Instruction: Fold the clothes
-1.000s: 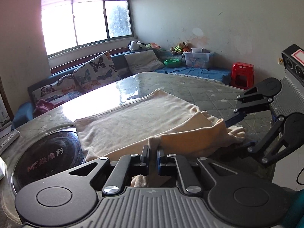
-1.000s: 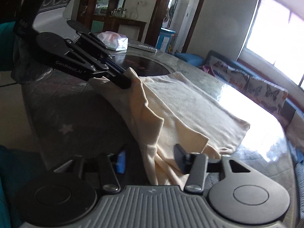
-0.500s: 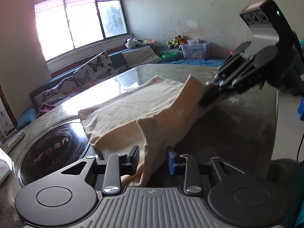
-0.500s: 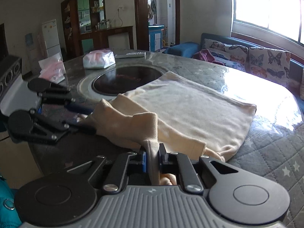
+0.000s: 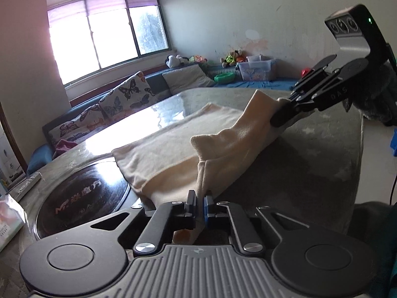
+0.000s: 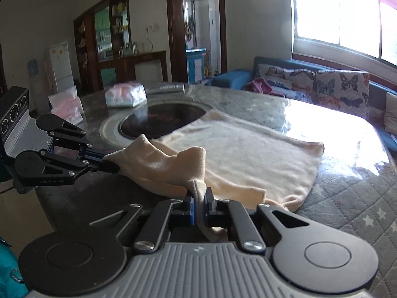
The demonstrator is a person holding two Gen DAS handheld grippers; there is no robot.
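Progress looks early-to-mid: pale cream fleece garment (image 6: 248, 159) lies mostly flat on the round quilted grey tablecloth-covered table (image 6: 347, 206), near edge lifted off the surface. Left gripper (image 5: 200, 204) is clenched on one bunched corner of the cloth; right gripper (image 6: 198, 204) is likewise pinched tight on the other corner, fabric sagging between them (both grips look secure). My read: near edge is raised for a fold toward the far side; the fold itself isn't laid down yet, and any later folds remain. Table has a dark round glass inset (image 5: 82, 198) beside the garment, and a plastic-wrapped tissue pack (image 6: 125, 95) beyond it. Room: bright window (image 5: 106, 34), blue sofa with butterfly-print cushions (image 6: 340, 87).
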